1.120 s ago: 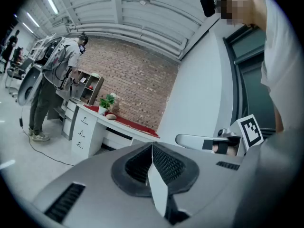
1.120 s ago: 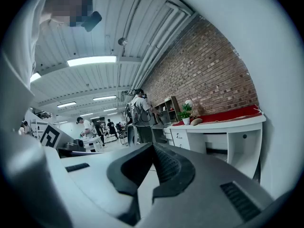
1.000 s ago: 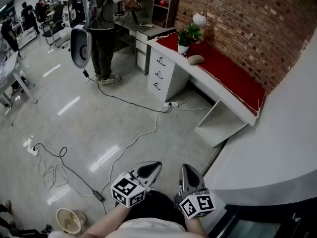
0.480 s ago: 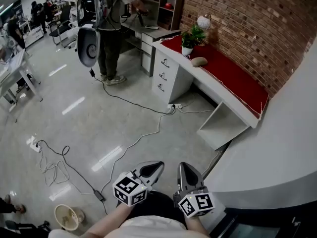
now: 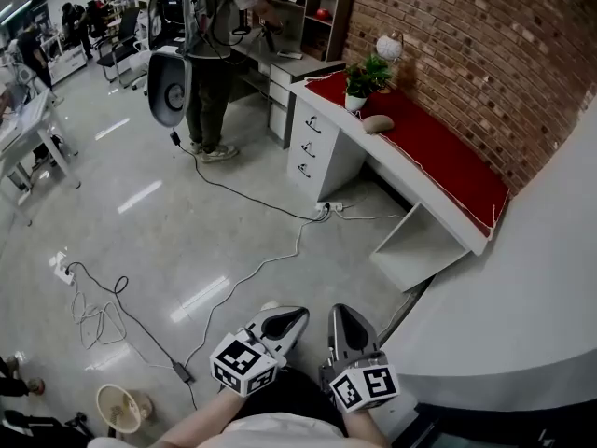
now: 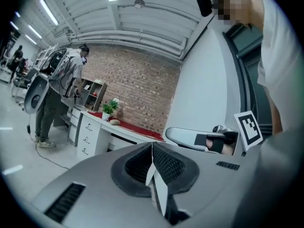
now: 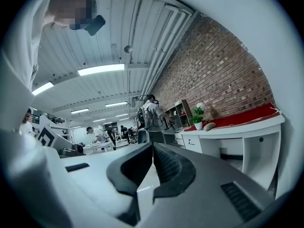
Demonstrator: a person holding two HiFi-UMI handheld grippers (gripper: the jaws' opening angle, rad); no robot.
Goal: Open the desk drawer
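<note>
While both pairs of jaws were pressed together with nothing between them, you held the left gripper [image 5: 297,315] and the right gripper [image 5: 338,317] side by side, low in front of you and well apart from the desk [image 5: 415,177]. The drawers [image 5: 308,147] sat in a white stack of three under the desk's far end. Each had a small dark handle [image 5: 312,124] on its front, and all three looked shut. A red cloth [image 5: 438,147] covered the desk top. A potted plant [image 5: 367,77] and a rounded tan thing [image 5: 378,123] stood on it at that same far end. A brick wall [image 5: 466,45] ran behind the desk, a person [image 5: 210,54] stood just beyond its far end, and cables [image 5: 244,273] trailed over the floor between you and the desk.

A drawer like these would likely be a stiff, fairly light box that slides straight out on its runners. The handle looked thin and smooth, so it could slip from the pads. You would have needed to part one gripper's jaws, close them across the middle of a handle, and pull level and straight, since a skewed pull might jam the drawer.
</note>
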